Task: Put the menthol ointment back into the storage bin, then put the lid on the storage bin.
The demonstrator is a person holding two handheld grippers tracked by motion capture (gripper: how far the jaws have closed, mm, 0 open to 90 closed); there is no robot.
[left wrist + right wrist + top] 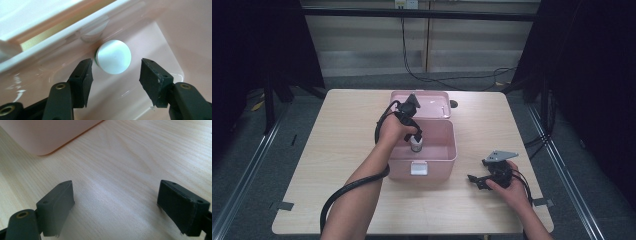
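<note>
A pink plastic box (pixel 439 167) stands open in the middle of the table, its lid (pixel 434 105) tipped back behind it. Inside it a small bottle (pixel 416 145) with a round white cap (pixel 113 57) stands upright near the left wall. My left gripper (pixel 416 135) points down into the box just over the bottle. In the left gripper view my left gripper (pixel 116 72) is open, with the cap seen between the two pads and a gap on each side. My right gripper (pixel 475 180) rests low over the table to the right of the box, and in its own view (pixel 115 202) it is open with bare wood between the jaws.
The box's front wall carries a white latch (pixel 419 168). A corner of the pink box (pixel 45 137) shows at the upper left of the right gripper view. A small dark object (pixel 454 104) lies on the wooden table (pixel 337 165) beside the lid. Cables run across the floor behind.
</note>
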